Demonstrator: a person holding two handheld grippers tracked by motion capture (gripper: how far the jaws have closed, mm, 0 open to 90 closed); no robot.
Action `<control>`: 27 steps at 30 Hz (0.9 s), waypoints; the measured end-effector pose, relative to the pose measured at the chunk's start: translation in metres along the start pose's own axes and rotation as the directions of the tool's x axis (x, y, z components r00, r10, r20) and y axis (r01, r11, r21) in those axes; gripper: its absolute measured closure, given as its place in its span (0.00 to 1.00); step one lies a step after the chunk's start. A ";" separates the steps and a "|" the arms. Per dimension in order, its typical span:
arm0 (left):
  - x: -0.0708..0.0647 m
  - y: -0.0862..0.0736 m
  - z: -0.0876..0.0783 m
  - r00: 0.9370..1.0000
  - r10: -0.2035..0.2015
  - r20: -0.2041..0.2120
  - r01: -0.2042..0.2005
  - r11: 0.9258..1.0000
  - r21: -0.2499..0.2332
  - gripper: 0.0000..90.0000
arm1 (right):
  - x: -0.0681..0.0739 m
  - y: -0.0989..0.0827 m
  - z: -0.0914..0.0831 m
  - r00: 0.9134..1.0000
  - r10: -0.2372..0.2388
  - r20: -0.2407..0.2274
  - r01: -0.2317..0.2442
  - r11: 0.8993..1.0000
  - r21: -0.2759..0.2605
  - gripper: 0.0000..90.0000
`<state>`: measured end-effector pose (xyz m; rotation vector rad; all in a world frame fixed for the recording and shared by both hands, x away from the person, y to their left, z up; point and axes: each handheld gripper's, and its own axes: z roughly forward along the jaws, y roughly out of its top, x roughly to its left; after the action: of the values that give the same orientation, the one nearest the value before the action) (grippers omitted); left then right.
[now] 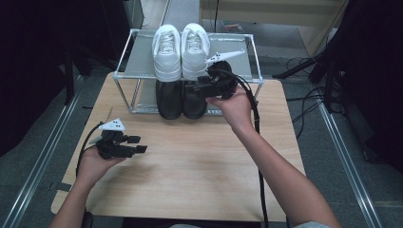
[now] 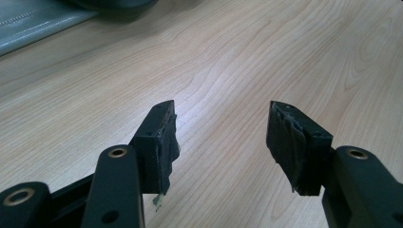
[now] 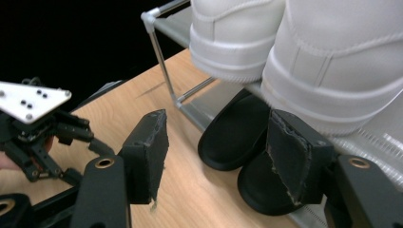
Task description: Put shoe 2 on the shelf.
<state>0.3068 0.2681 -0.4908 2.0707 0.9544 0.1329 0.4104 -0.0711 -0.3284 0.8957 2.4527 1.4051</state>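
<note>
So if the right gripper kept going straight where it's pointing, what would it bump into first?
Probably the black shoes on the rack's bottom level. The right gripper has open fingers aimed at their toes, just below the white sneakers. Depth is hard to judge, so the nearer black toe looks likeliest.

Black left gripper (image 1: 138, 144), grey three-cornered plate, brass-ringed screw holes, trailing black cable

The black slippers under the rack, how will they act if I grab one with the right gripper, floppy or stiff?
The black slippers look like moulded foam or rubber, so probably light and a bit bendy rather than stiff. Their matte, rounded toes may squash under the pads of the open right gripper. Lying flat on the rack's lower shelf, they should slide out, not roll or tip.
</note>
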 end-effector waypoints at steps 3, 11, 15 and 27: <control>0.000 0.000 0.000 1.000 0.002 0.000 -0.002 1.000 0.001 0.49 | 0.001 -0.010 0.001 1.000 -0.011 -0.007 0.011 1.000 0.000 0.45; 0.000 0.000 0.000 1.000 0.003 -0.002 -0.003 1.000 0.005 0.48 | 0.002 -0.039 0.002 0.999 -0.009 -0.038 0.009 1.000 0.014 0.44; 0.000 0.000 0.000 1.000 0.001 -0.002 -0.001 1.000 0.003 0.48 | 0.002 -0.056 0.002 0.999 0.002 -0.047 -0.001 1.000 0.024 0.44; -0.001 0.000 0.001 1.000 0.004 0.000 -0.004 1.000 0.011 0.48 | 0.003 -0.102 -0.009 0.998 0.007 -0.055 -0.006 1.000 0.024 0.44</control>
<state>0.3064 0.2670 -0.4911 2.0831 0.9529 0.1298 0.3615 -0.1137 -0.4083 0.8820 2.5138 1.4241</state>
